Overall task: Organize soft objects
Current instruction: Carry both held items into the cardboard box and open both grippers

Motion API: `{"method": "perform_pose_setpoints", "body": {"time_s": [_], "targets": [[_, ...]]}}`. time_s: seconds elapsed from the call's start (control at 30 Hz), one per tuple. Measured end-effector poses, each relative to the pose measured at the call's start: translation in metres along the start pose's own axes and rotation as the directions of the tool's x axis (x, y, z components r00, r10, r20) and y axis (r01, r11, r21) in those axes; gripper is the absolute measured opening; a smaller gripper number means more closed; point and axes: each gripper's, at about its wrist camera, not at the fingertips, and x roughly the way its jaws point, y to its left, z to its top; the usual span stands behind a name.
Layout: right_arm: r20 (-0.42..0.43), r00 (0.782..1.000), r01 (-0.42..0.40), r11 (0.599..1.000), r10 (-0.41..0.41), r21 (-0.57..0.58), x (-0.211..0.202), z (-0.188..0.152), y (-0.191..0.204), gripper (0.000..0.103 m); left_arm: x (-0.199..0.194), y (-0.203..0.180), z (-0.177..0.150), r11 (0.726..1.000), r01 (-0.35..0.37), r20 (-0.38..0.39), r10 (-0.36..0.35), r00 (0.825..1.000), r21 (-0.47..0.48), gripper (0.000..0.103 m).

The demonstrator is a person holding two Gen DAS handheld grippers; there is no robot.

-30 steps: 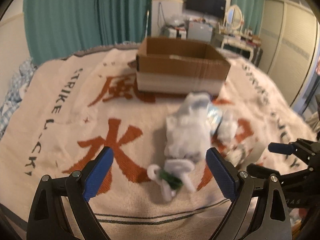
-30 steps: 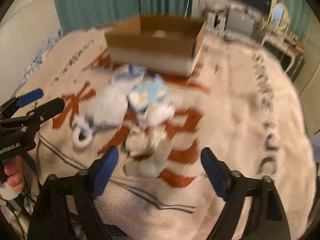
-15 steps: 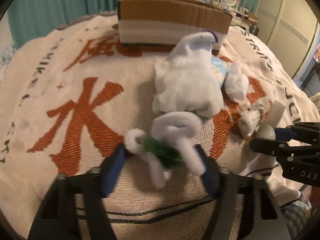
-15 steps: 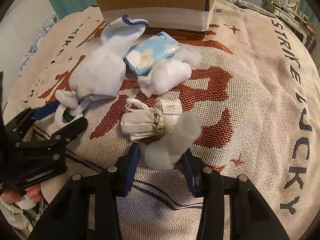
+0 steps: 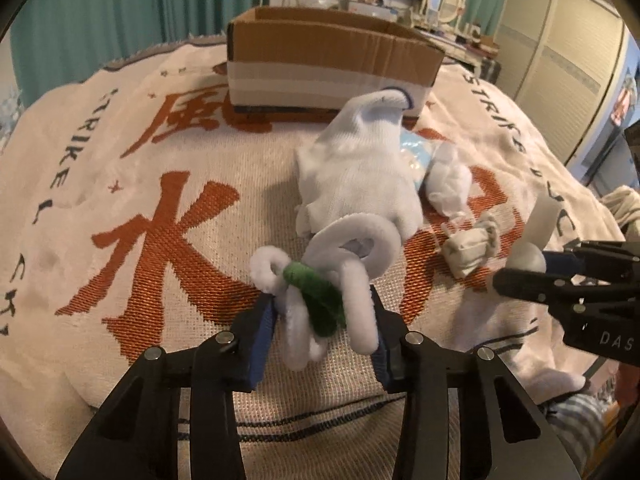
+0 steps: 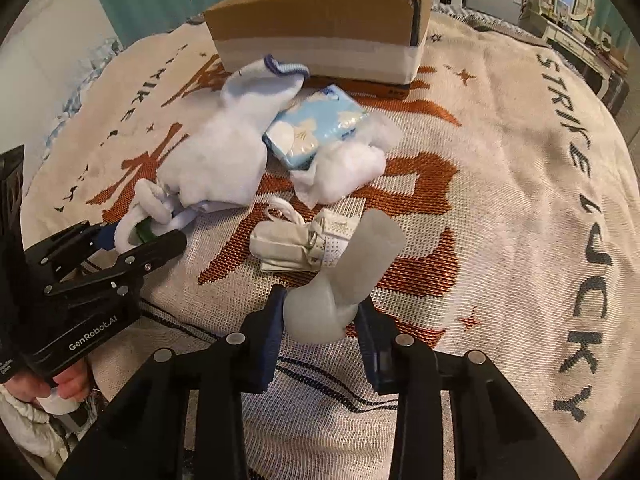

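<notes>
A white-and-green chenille twist [image 5: 320,280] was gripped by the left gripper [image 5: 320,320] and a pale foam piece [image 6: 344,280] by the right gripper [image 6: 320,320], near the cardboard box [image 6: 320,36] beyond; loose loops were judged likely to snag the sock [image 5: 356,176] if lifted.

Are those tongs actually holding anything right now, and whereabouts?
Yes. The left tongs pinch the white-and-green fuzzy twist at its near end; the right tongs clamp the grey foam piece at its rounded lower end.
</notes>
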Motion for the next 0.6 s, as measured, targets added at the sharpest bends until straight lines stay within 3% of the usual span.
{"method": "perform_pose_setpoints", "body": {"time_s": [0.27,0.6], "targets": [[0.137,0.990,0.022,1.000,-0.021,-0.011,-0.052,0.004,0.009,0.033,-0.037,-0.001,0.010,1.000,0.013,0.067,-0.014,0.998,0.013,0.040],[0.311,0.950,0.063,0.992,-0.026,-0.110,-0.123,0.019,0.056,0.033,-0.101,0.000,0.039,0.998,0.038,0.217,-0.049,0.975,0.055,0.040]]}}
